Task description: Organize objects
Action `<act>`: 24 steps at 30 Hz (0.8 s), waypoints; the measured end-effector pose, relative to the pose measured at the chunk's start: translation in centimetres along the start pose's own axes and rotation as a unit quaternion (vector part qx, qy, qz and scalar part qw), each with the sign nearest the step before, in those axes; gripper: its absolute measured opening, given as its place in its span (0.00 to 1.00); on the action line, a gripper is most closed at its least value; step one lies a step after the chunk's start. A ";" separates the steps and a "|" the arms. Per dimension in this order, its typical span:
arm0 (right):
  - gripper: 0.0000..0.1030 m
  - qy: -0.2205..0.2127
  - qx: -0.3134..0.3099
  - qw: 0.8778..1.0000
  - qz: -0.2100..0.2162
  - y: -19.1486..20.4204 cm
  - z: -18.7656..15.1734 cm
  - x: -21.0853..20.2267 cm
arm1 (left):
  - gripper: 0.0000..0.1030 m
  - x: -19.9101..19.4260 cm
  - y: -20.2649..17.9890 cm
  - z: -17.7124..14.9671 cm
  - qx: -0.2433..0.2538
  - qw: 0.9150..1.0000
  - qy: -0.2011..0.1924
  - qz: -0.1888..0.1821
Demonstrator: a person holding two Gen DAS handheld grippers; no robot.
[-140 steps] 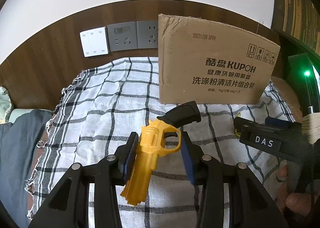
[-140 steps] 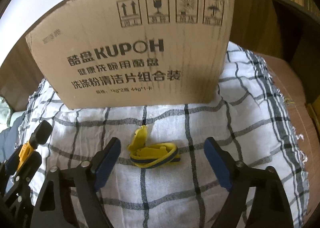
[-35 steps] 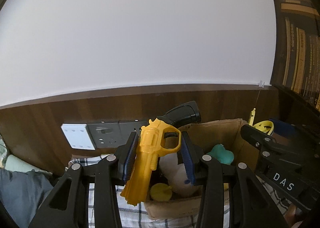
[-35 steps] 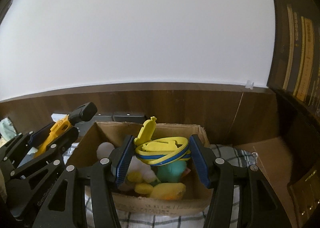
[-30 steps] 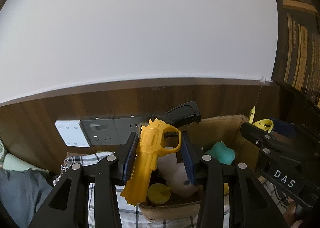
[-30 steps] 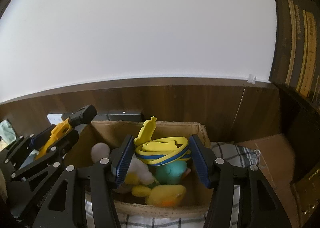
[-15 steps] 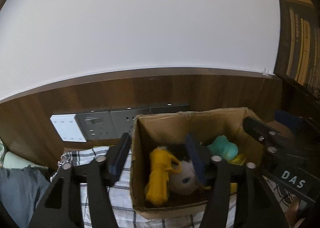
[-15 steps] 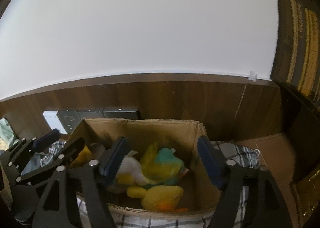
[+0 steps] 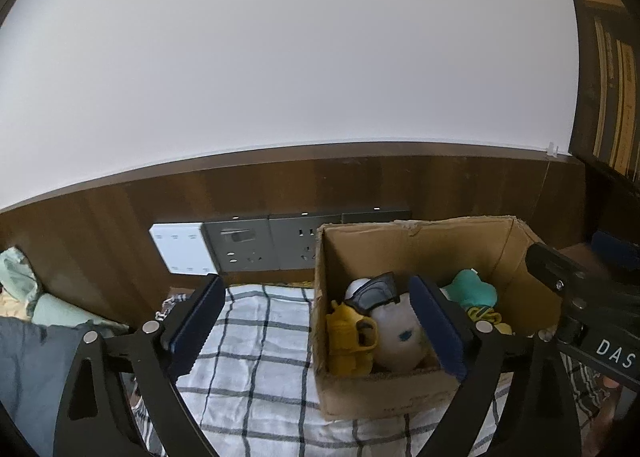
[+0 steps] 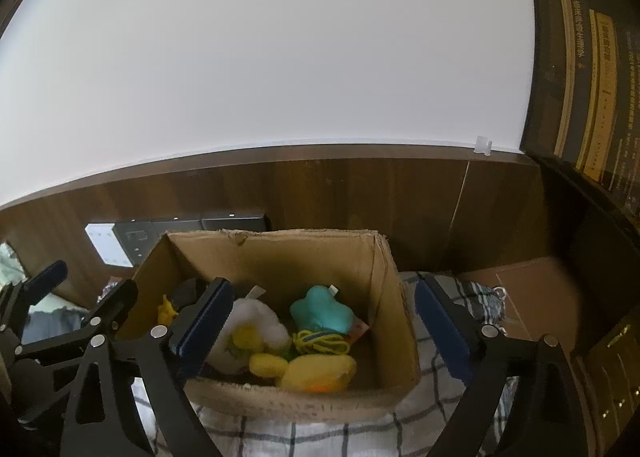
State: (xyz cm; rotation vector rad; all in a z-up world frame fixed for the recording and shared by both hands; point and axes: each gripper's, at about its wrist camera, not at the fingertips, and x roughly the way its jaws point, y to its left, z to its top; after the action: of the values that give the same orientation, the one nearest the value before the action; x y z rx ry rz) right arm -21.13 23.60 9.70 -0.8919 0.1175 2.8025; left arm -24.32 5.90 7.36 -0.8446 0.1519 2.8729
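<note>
An open cardboard box (image 9: 384, 393) (image 10: 304, 401) stands on a checked cloth. The yellow toy gun (image 9: 350, 341) with its black grip lies inside at the box's left end, beside a white plush (image 9: 400, 337). The yellow and blue band (image 10: 320, 341) lies inside near a teal star toy (image 10: 320, 311) and a yellow duck (image 10: 316, 371). My left gripper (image 9: 316, 333) is open and empty above the box's left side. My right gripper (image 10: 324, 335) is open and empty above the box.
The checked cloth (image 9: 248, 341) covers the surface left of the box. A wooden wall panel with grey sockets (image 9: 276, 243) and a white switch plate (image 9: 180, 247) is behind. A dark shelf (image 10: 584, 97) stands at the right. Bedding (image 9: 24, 337) lies at the far left.
Both grippers rose over the box and opened. The toy gun dropped from the left gripper into the box, and the band dropped from the right one. Both jaws now stand wider.
</note>
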 end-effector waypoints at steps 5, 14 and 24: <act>0.92 -0.008 -0.005 1.000 0.000 0.2 -0.5 -1.9 | 0.94 -1.9 0.6 -0.5 -0.004 1.000 -0.009 0.005; 0.93 -0.026 -0.006 1.000 0.001 0.1 -2.5 -5.9 | 0.97 -6.0 1.2 -2.3 -0.006 1.000 -0.026 0.008; 0.96 -0.036 -0.008 0.999 -0.006 -0.2 -5.1 -9.3 | 1.00 -8.9 1.1 -4.6 -0.008 0.999 -0.031 0.012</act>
State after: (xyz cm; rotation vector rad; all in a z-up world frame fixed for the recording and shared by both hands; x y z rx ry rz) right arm -10.78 21.62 10.89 -0.7927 0.0780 2.8244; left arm -14.60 3.24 8.41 -0.7612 0.1334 2.9224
